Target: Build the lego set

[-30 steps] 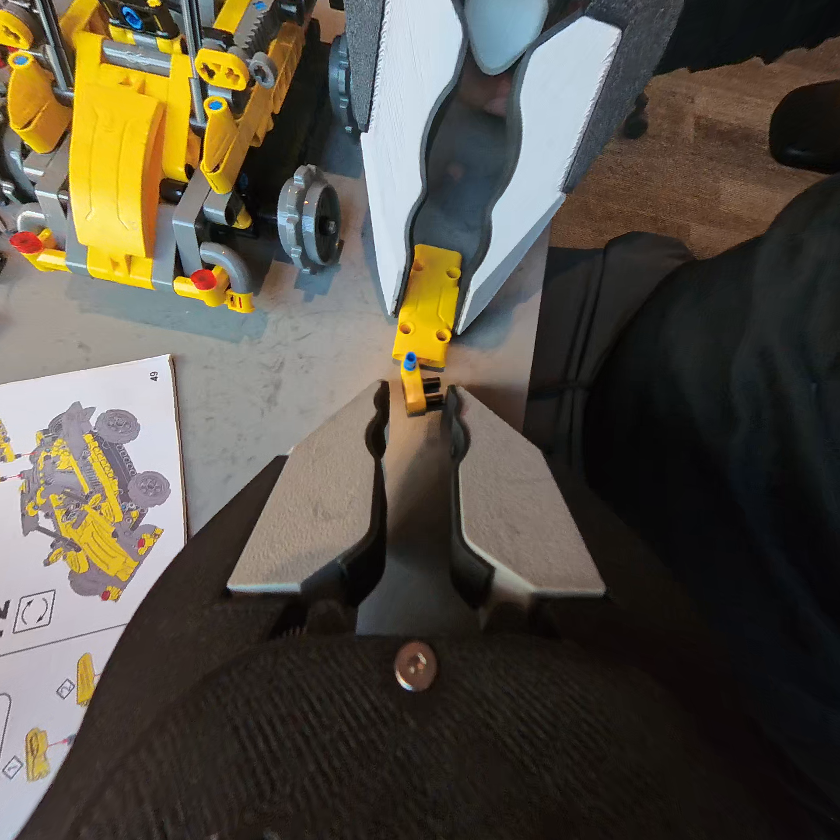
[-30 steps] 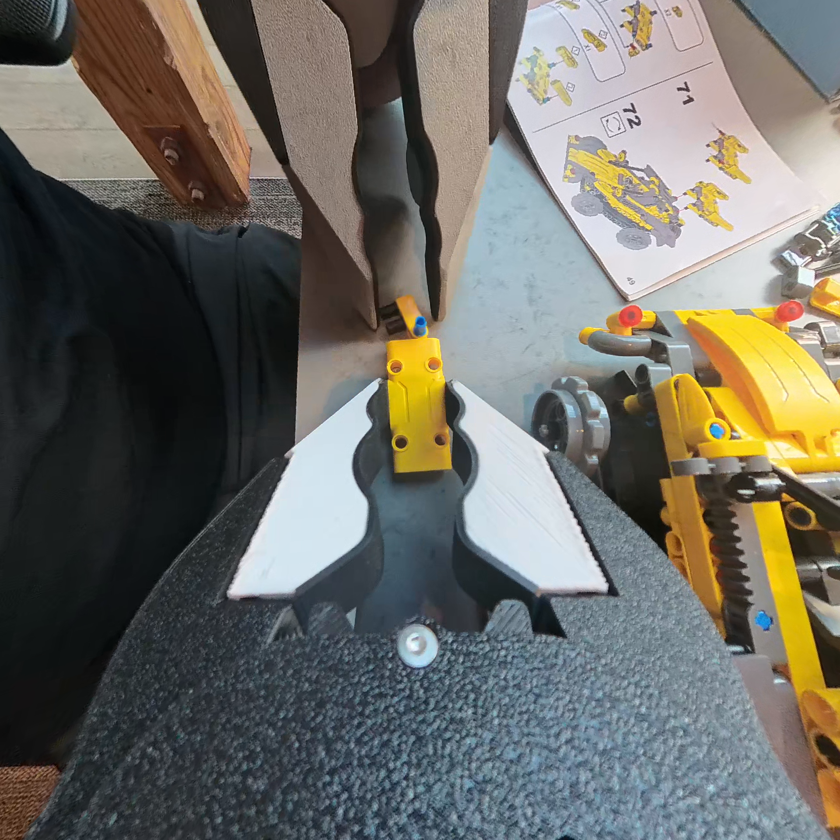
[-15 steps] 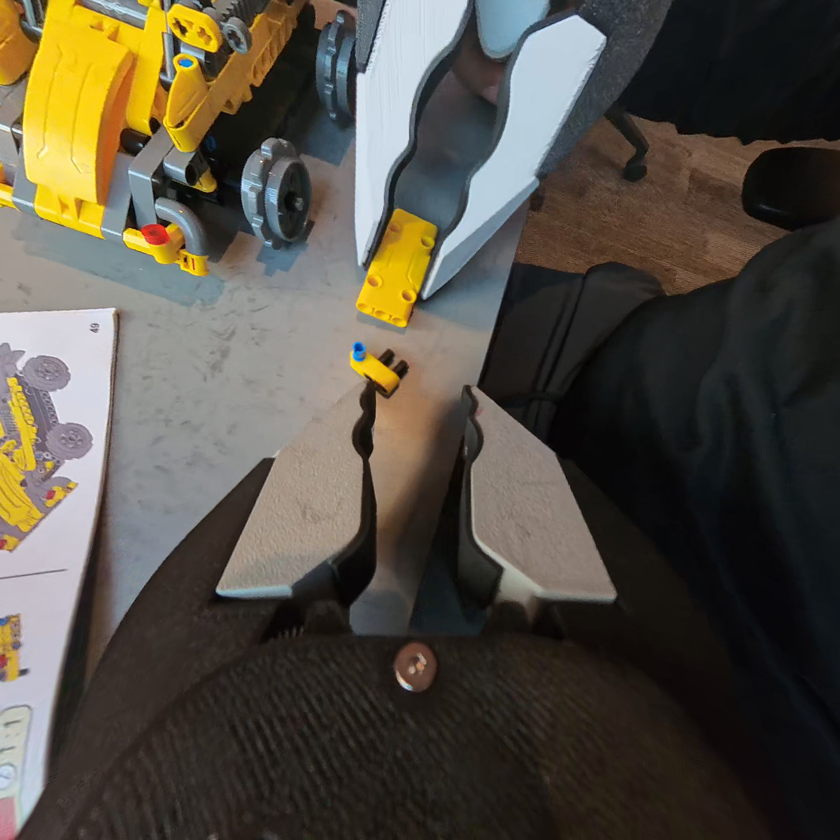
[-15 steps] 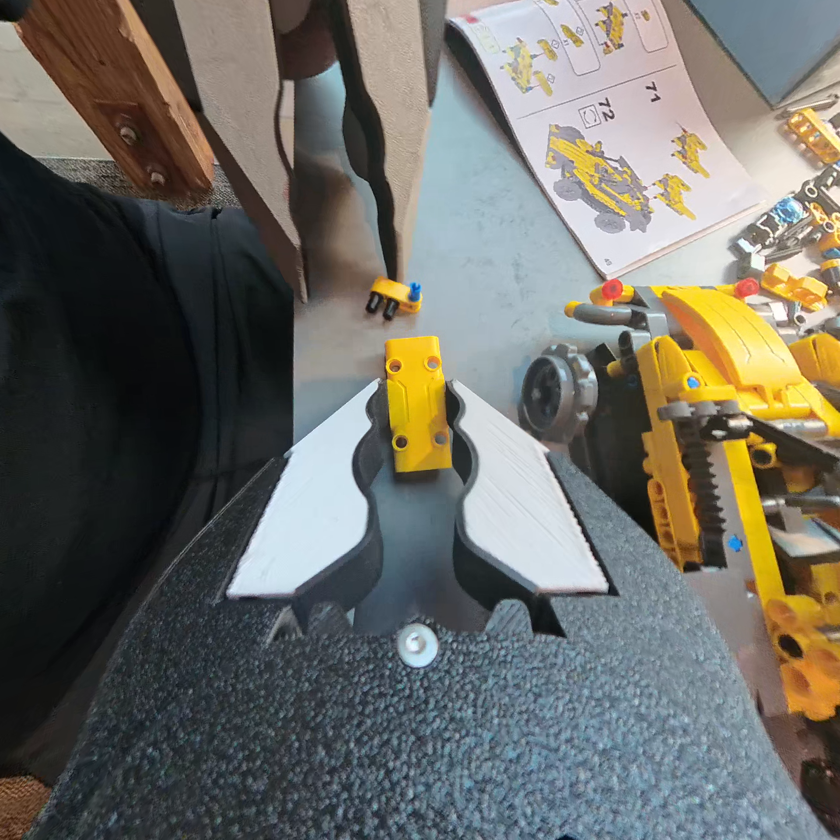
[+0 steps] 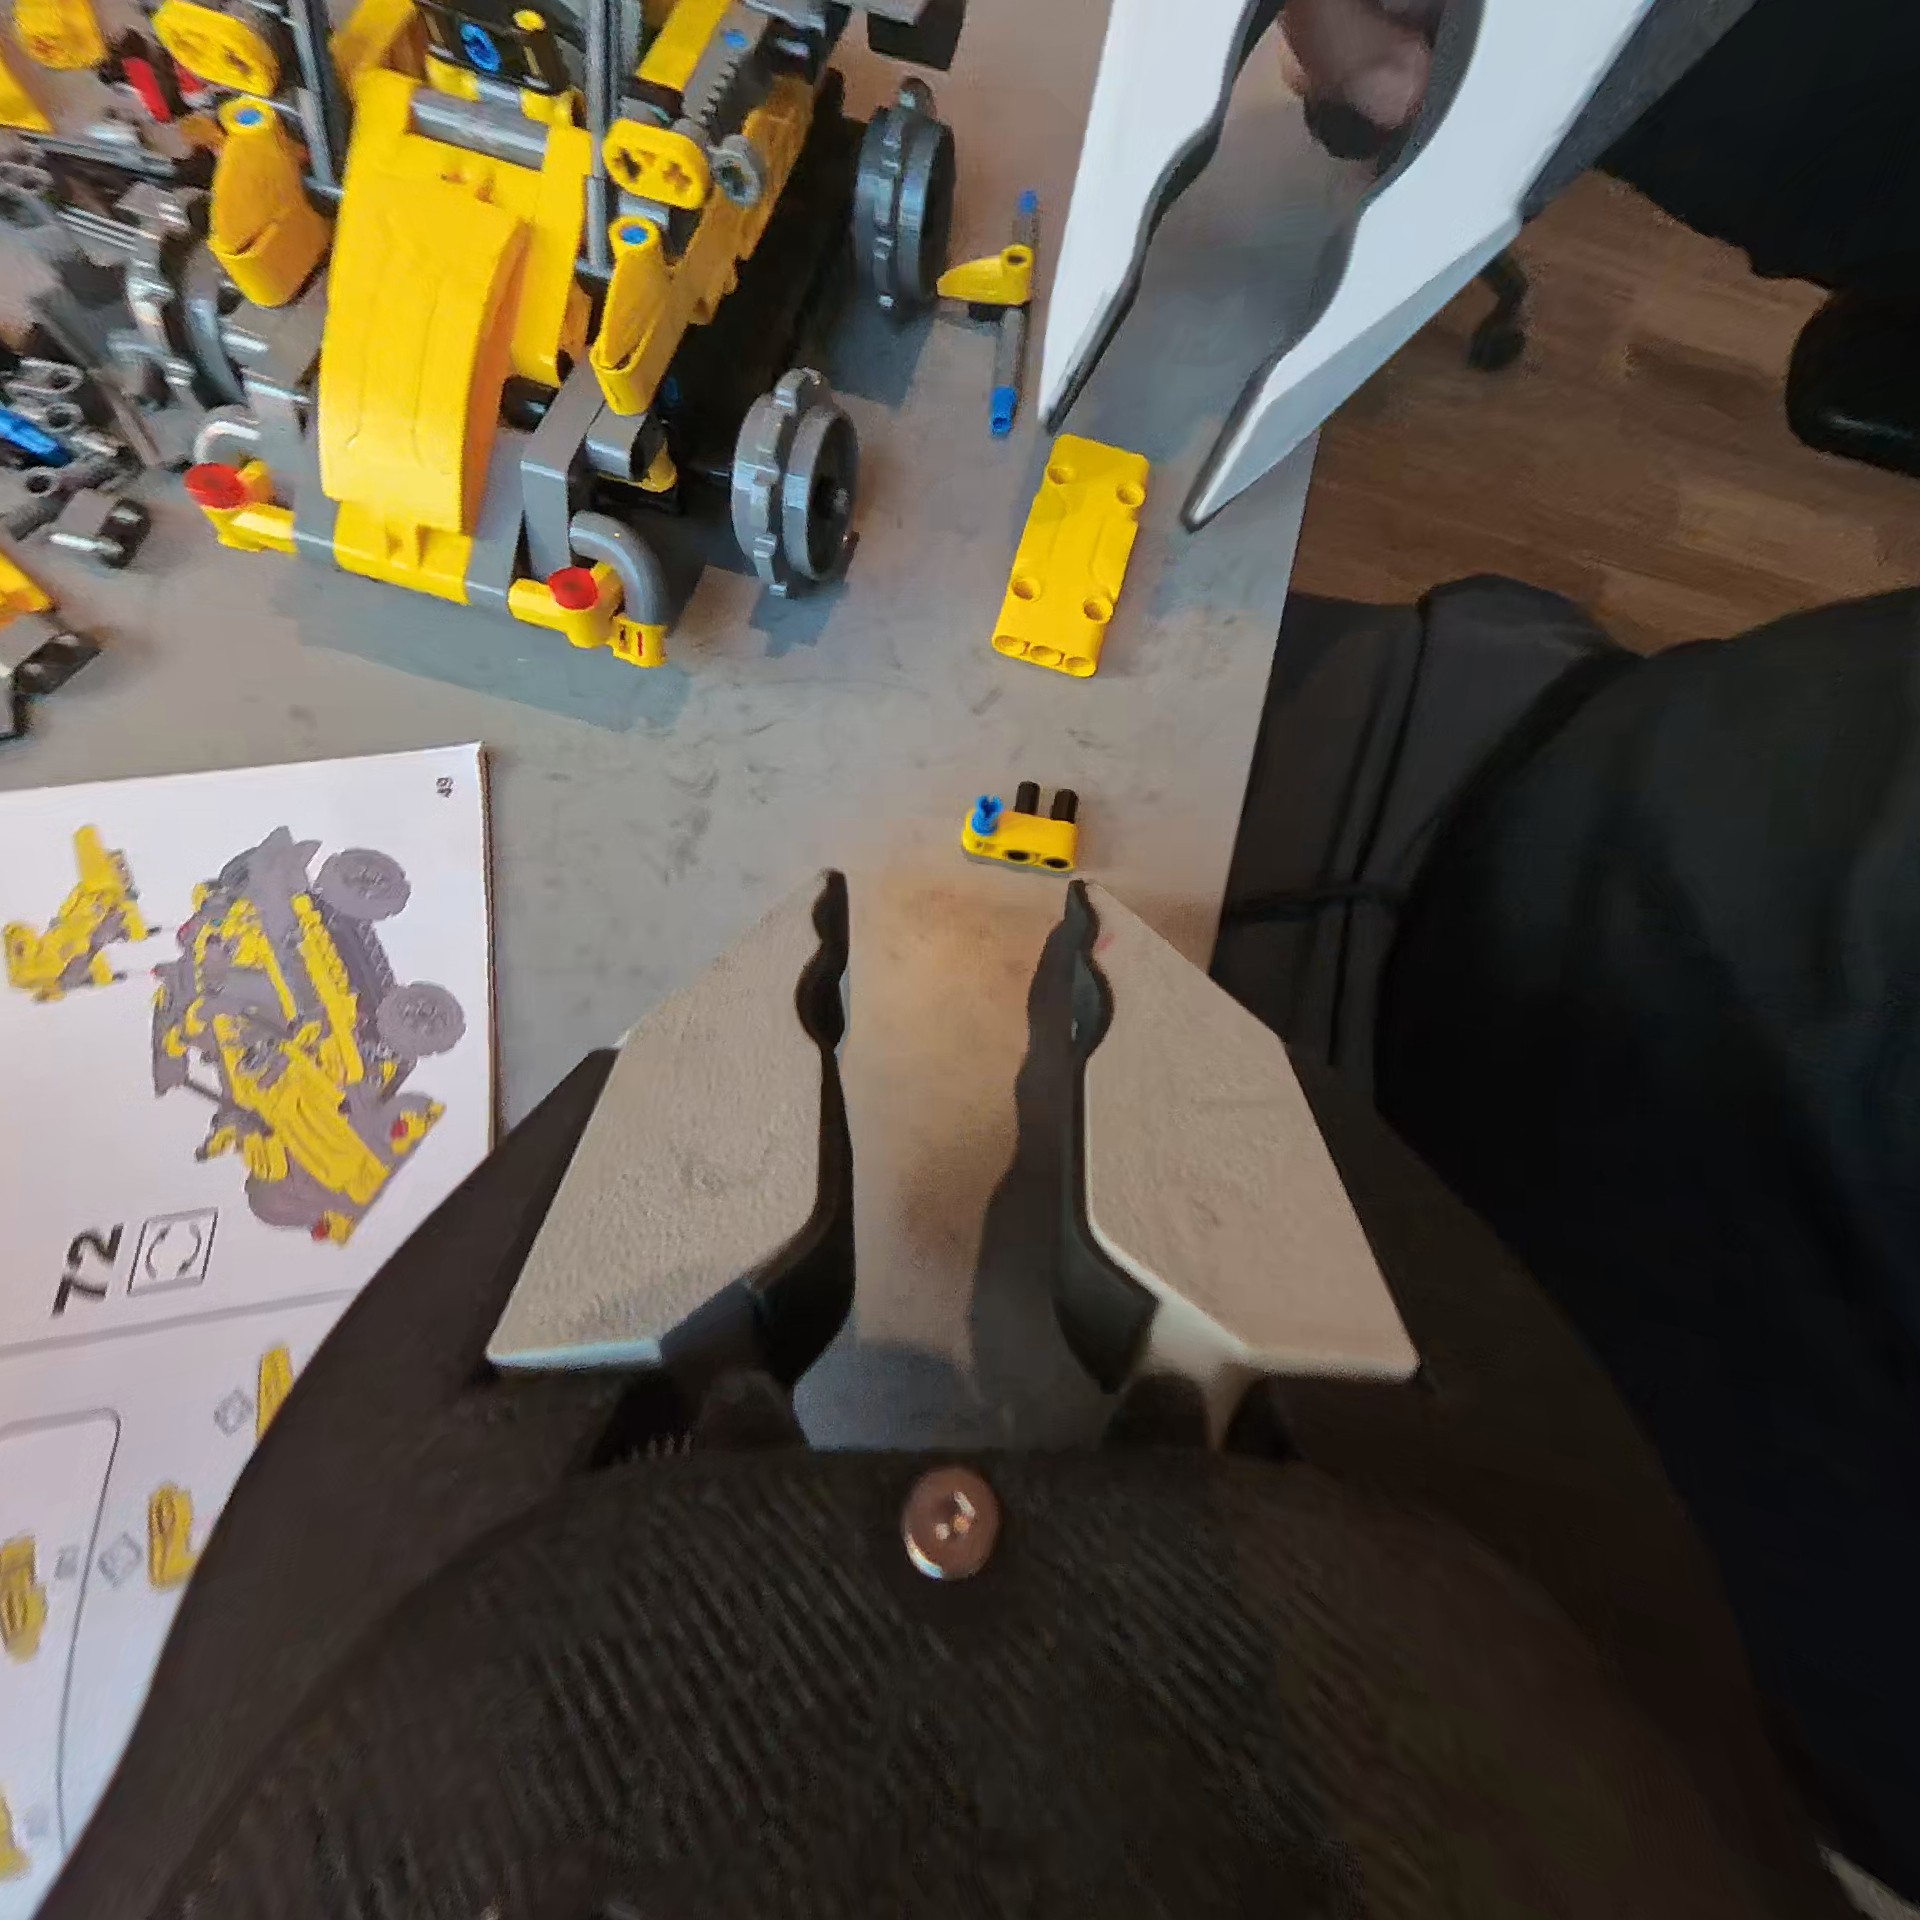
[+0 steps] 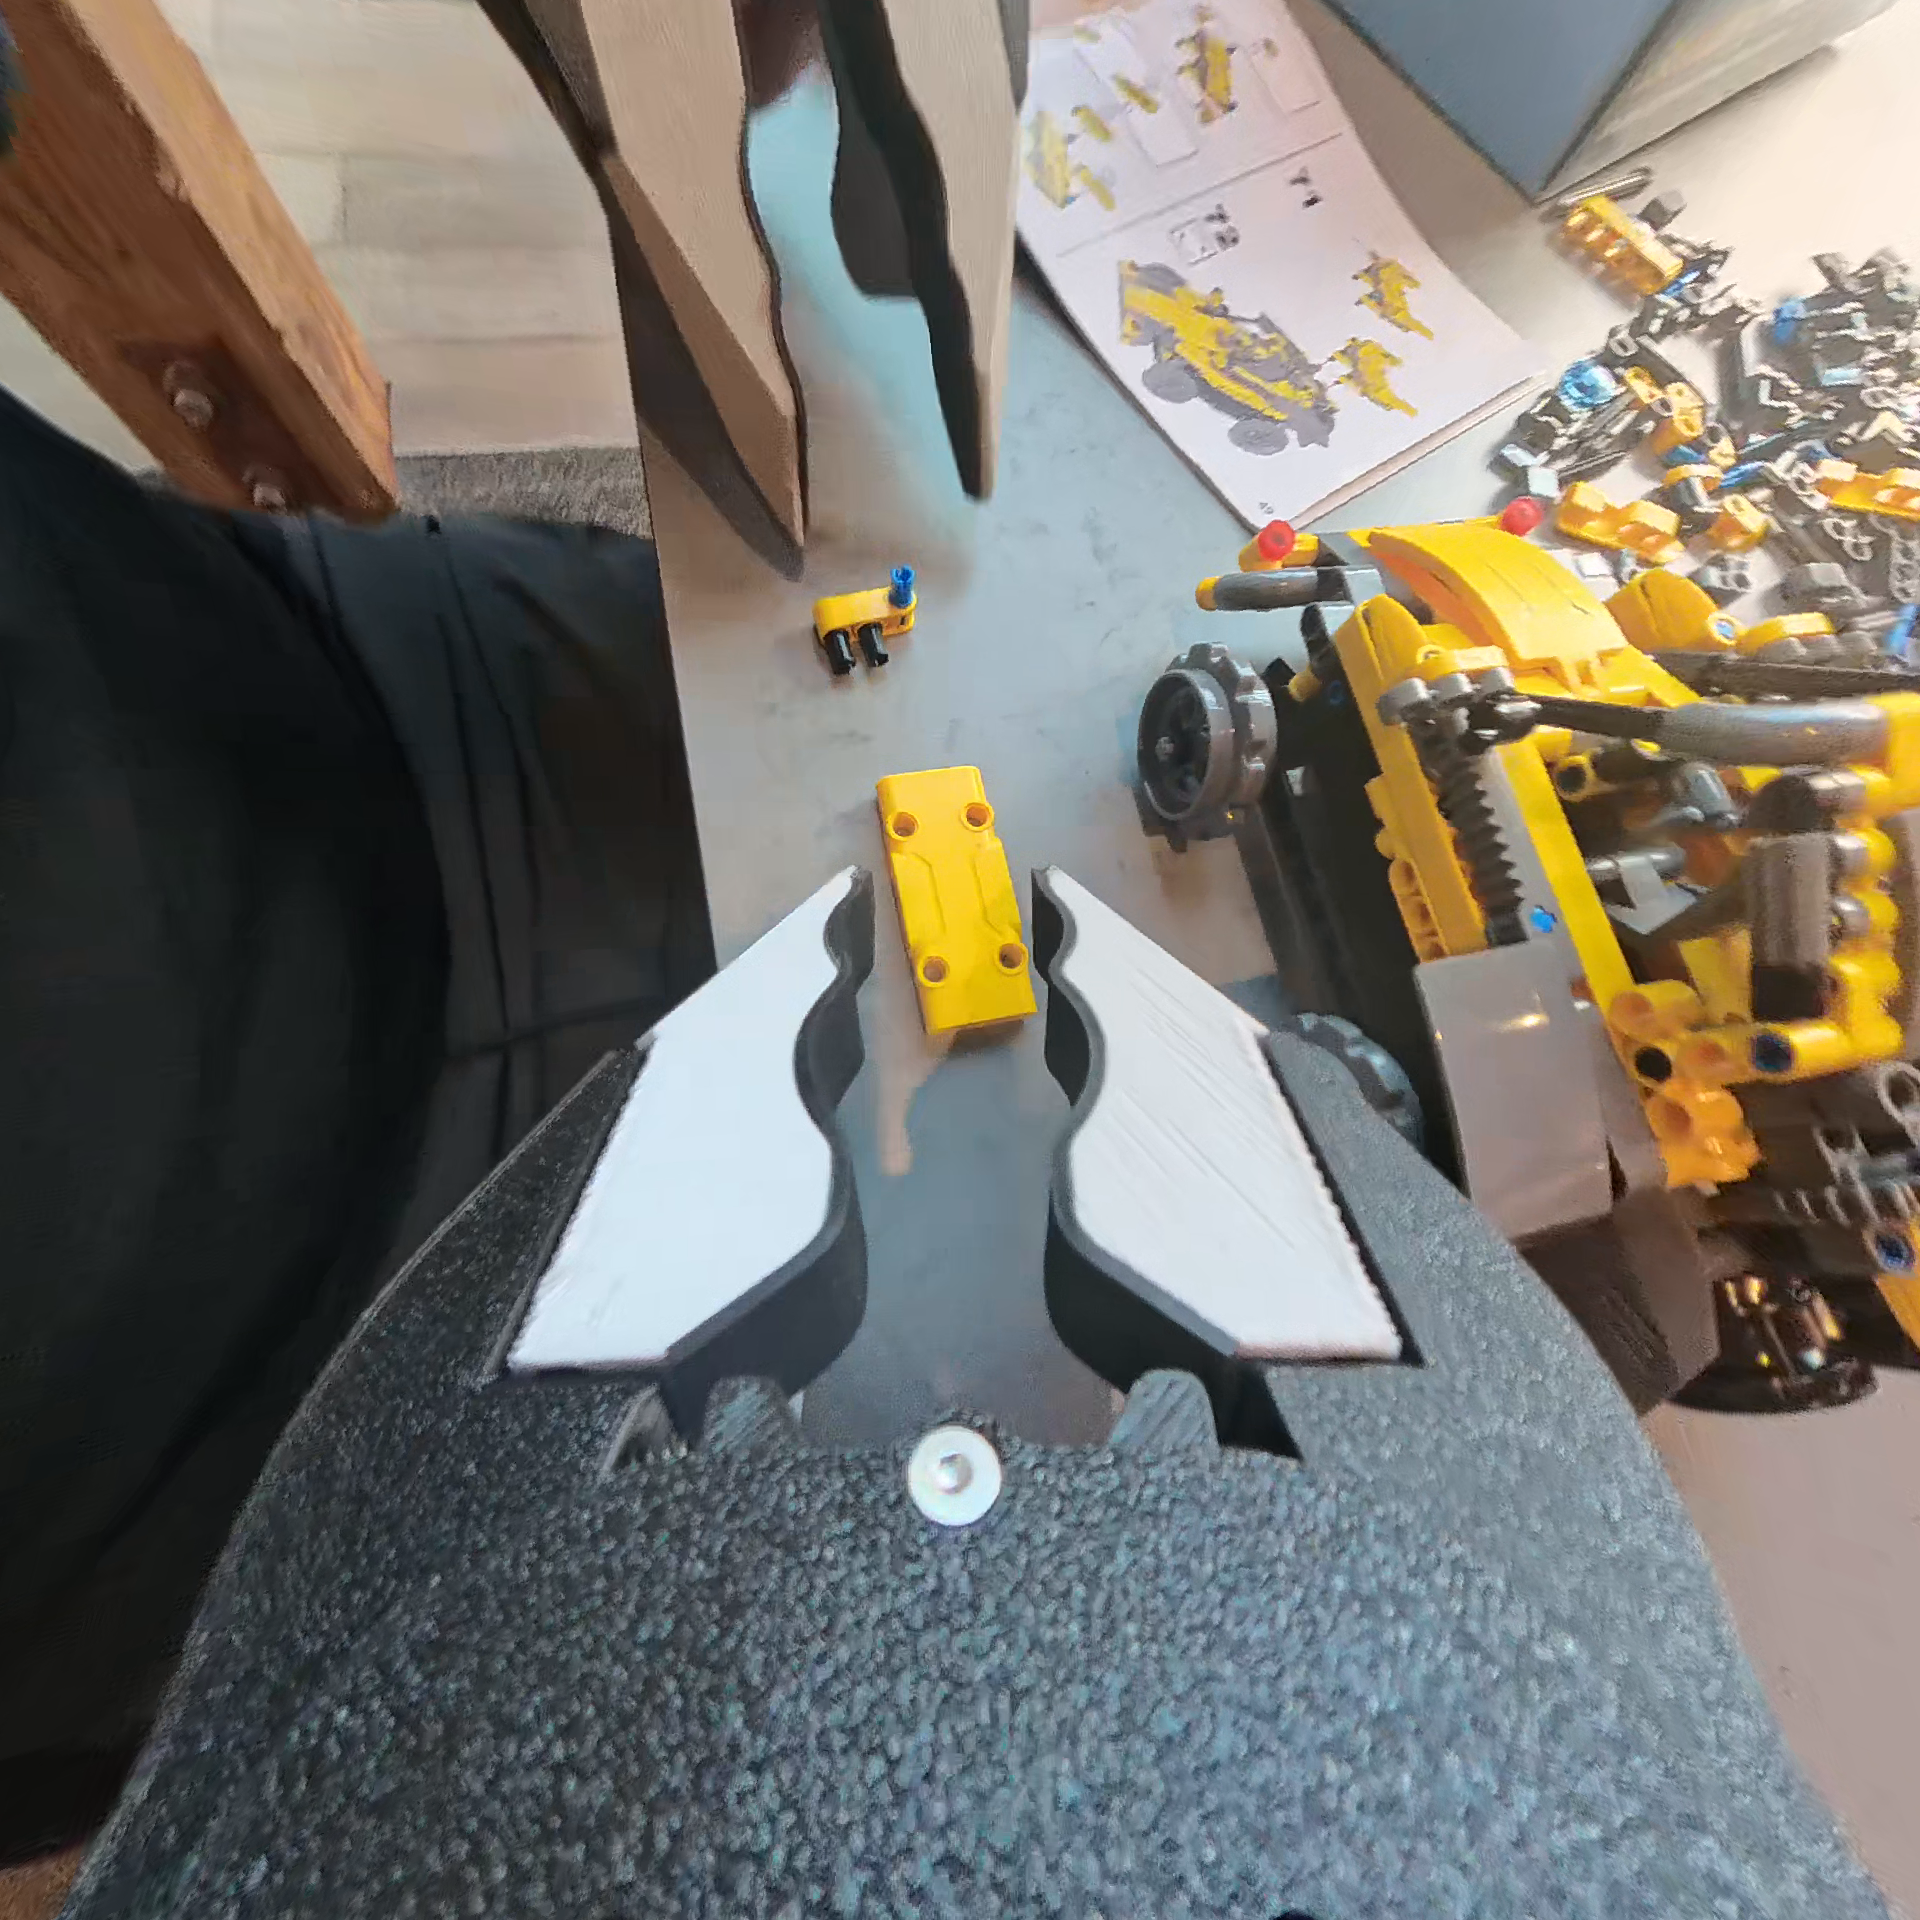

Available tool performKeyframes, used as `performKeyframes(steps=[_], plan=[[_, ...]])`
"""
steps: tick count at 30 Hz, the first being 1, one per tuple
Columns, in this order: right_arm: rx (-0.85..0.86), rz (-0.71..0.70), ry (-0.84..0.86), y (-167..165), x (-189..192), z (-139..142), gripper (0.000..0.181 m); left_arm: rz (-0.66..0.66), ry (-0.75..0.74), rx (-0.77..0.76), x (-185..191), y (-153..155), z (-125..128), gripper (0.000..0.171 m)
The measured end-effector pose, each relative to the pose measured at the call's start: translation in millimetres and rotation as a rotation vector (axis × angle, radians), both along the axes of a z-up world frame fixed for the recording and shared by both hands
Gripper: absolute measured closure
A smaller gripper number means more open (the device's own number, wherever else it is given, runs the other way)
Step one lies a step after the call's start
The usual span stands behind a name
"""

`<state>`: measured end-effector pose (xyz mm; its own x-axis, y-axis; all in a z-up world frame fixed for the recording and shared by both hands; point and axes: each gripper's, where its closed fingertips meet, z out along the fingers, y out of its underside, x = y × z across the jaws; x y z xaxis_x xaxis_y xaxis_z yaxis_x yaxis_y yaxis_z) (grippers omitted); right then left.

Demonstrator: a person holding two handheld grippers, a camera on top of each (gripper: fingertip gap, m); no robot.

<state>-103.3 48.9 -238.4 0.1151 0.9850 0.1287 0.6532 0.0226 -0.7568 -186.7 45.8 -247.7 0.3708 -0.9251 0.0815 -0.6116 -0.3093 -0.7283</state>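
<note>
Left wrist view: your left gripper point(image 5: 951, 899) has its fingers spread and empty; a small yellow connector with black pins point(image 5: 1020, 831) lies just ahead on the bench point(image 5: 727, 800). A printed instruction booklet point(image 5: 239, 1039) sits at left.

Right wrist view: your right gripper point(image 6: 951, 883) has fingers spread, flanking a yellow panel piece point(image 6: 956, 899) without gripping it. The yellow toy vehicle point(image 6: 1558, 831) stands at right.

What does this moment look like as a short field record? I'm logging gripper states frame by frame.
left gripper: jaws open, empty, above the table
nearest to left: small yellow connector with black pins and a blue pin, lying just beyond its tips
right gripper: jaws open, empty
nearest to right: yellow panel lying flat between its tips, touching neither
beside: yellow brick-built vehicle, open instruction booklet
far side: loose parts pile
</note>
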Motion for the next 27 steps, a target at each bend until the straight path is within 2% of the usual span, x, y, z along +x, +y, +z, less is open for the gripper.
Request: performKeyframes(steps=[7, 11, 17, 27], plan=[[-0.014, -0.066, 0.077, -6, 7, 2, 0.15, -0.199, 0.032, 0.048, 15, 3, -11, 0.137], [-0.064, -0.088, 0.155, -7, 3, 10, 0.146, -0.255, 0.015, 0.019, 19, 0, -11, 0.146], [-0.061, -0.109, 0.183, -8, 2, 13, 0.145, -0.269, 0.023, 0.038, 21, -6, -11, 0.166], [-0.061, -0.218, 0.203, -2, 11, 8, 0.145, -0.143, 0.031, 0.051, 22, -3, -12, 0.167]])
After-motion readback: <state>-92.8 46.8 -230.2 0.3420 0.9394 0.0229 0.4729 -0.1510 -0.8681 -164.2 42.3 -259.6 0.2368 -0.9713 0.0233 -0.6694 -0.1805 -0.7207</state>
